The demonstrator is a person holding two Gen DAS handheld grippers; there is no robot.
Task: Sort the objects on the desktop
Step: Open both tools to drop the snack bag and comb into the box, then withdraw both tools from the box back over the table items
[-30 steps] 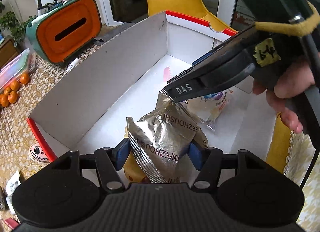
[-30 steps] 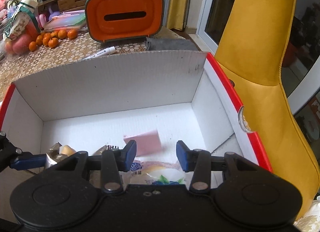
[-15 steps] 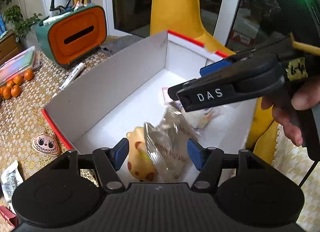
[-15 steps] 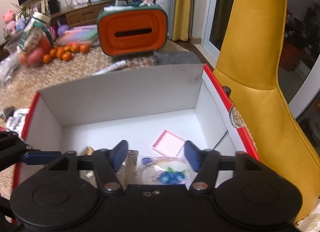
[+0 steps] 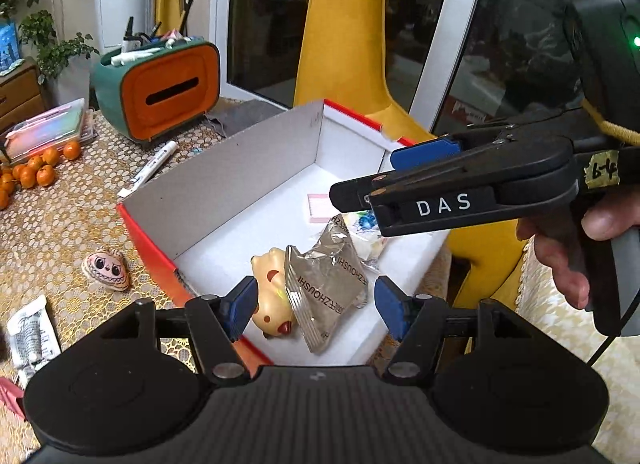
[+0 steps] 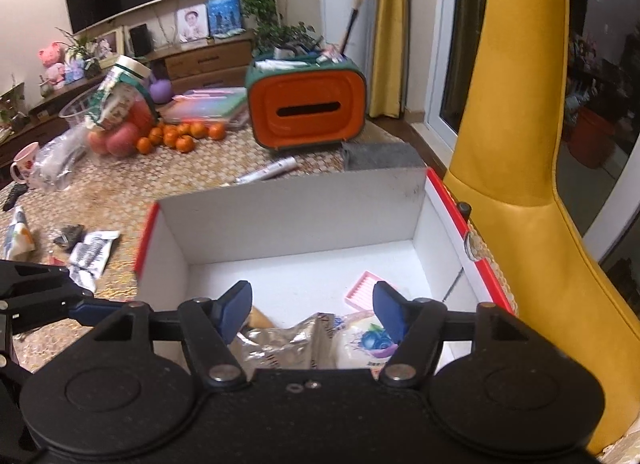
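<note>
Left gripper (image 5: 316, 304): blue pads spread, nothing pinched, hanging over the near end of the box (image 5: 240, 168). Right gripper (image 6: 311, 304): jaws opening, pads clear of everything, only the box's contents seen below through the gap; black, tapered like pliers, held by a hand (image 5: 568, 248) on its grip.

Inside the box, on a flat white floor:
- crinkled silver foil packet (image 5: 328, 284), creased and shiny, leaning on the toy
- smooth, rounded yellow toy figure (image 5: 272, 292), touching the packet, near the closest corner
- soft clear blueberry packet (image 6: 372, 340), just beside the foil one
- flat, ribbed pink card (image 5: 320, 206), apart from the rest, toward the far wall

Plain stiff cardboard, grey-white upright walls, red rim, rectangular, top open. Bare floor along the far wall and far-left corner; clutter bunched at the near end.

Outside, on a lacy, honeycomb-patterned gold tablecloth (image 5: 60, 232):
- white marker (image 5: 152, 168) lying just beyond the far wall
- small face-painted charm (image 5: 106, 268) near the left wall
- white sachet (image 5: 30, 336), crumpled
- cluster of tangerines (image 5: 36, 172), well apart
- rounded green tissue holder (image 5: 168, 92) with orange slotted front, pens standing in its top

Smooth yellow chair (image 6: 520, 144) close against the box's right side; open tablecloth on its left.
</note>
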